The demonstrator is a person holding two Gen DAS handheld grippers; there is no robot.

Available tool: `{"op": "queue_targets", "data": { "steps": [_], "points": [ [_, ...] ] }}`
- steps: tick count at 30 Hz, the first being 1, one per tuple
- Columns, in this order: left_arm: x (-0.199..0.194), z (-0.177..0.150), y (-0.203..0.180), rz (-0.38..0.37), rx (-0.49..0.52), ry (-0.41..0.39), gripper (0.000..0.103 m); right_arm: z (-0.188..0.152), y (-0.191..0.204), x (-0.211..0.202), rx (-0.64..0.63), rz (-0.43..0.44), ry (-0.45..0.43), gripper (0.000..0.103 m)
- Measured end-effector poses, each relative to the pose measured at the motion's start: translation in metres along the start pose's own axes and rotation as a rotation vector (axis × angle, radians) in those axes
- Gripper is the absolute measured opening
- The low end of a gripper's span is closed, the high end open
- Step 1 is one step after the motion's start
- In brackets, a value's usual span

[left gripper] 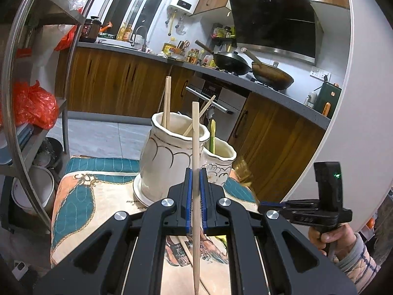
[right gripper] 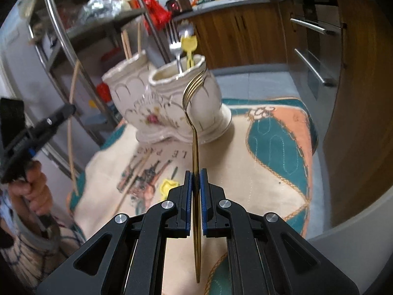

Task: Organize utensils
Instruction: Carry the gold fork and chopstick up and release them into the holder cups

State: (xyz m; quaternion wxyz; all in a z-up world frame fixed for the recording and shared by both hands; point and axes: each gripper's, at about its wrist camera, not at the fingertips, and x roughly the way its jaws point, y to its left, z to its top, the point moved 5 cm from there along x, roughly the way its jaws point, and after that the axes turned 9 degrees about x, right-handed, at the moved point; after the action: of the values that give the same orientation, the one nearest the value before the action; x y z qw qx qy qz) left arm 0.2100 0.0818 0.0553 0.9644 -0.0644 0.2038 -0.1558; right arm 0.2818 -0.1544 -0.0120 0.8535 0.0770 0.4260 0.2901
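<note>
My left gripper [left gripper: 195, 172] is shut on a wooden chopstick [left gripper: 195, 142], held upright just in front of the cream ceramic holder's chopstick pot [left gripper: 169, 157], which has chopsticks in it. My right gripper [right gripper: 195, 173] is shut on a gold fork [right gripper: 194, 103], tines up, in front of the holder's second pot [right gripper: 181, 98]. That pot holds a silver fork [right gripper: 175, 49] and a yellow utensil [right gripper: 189, 46]. The left gripper with its chopstick [right gripper: 72, 123] shows at the left of the right wrist view; the right gripper [left gripper: 265, 206] shows at the right of the left wrist view.
The holder stands on a patterned cloth [right gripper: 270, 147] over a round table. A loose chopstick [right gripper: 132, 179] and a yellow piece [right gripper: 168, 186] lie on the cloth. A metal shelf rack [left gripper: 29, 98] stands at left; kitchen cabinets [left gripper: 118, 83] and stove with woks [left gripper: 245, 66] are behind.
</note>
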Motion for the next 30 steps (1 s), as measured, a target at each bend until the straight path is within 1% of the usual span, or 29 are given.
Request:
{"op": "queue_targets", "data": {
  "steps": [3,6,8,9,10,13,14,16,19,22,23,27,30],
  "points": [
    [-0.002,-0.001,-0.002,-0.005,0.004,0.002,0.006,0.002,0.003,0.008,-0.023,-0.022,0.036,0.008],
    [-0.003,-0.002,0.000,-0.009,-0.004,0.002,0.006,0.008,0.005,0.013,-0.040,-0.028,0.099,0.009],
    [-0.003,-0.003,0.002,-0.015,-0.018,0.001,0.006,0.015,0.007,0.019,-0.061,-0.019,0.158,0.011],
    [-0.003,-0.003,0.003,-0.016,-0.022,0.002,0.006,0.019,0.008,0.025,-0.069,-0.023,0.174,0.012],
    [-0.003,-0.003,0.003,-0.016,-0.024,0.002,0.005,0.023,0.011,0.030,-0.084,-0.028,0.208,0.012],
    [-0.003,-0.003,0.004,-0.015,-0.020,0.007,0.006,0.028,0.012,0.040,-0.086,-0.019,0.256,0.013],
    [-0.004,-0.003,0.004,-0.015,-0.019,0.007,0.006,0.030,0.010,0.041,-0.072,-0.005,0.260,0.013],
    [-0.004,-0.004,0.004,-0.013,-0.017,0.007,0.006,0.033,0.005,0.041,-0.041,0.021,0.234,0.012],
    [-0.005,-0.004,0.007,-0.010,-0.023,0.005,0.006,0.036,-0.003,0.032,0.034,0.108,0.175,0.009],
    [-0.004,-0.003,0.007,-0.007,-0.027,0.003,0.006,0.037,-0.007,0.018,0.075,0.165,0.111,0.007],
    [-0.004,-0.002,0.007,-0.005,-0.028,0.002,0.006,0.038,-0.007,0.013,0.071,0.158,0.089,0.007],
    [-0.001,0.006,0.003,0.002,-0.018,-0.013,0.006,0.047,-0.002,-0.006,0.067,0.178,0.019,0.007],
    [0.000,0.018,0.000,0.006,-0.006,-0.041,0.005,0.059,0.010,-0.028,0.039,0.182,-0.067,0.007]
  ]
}}
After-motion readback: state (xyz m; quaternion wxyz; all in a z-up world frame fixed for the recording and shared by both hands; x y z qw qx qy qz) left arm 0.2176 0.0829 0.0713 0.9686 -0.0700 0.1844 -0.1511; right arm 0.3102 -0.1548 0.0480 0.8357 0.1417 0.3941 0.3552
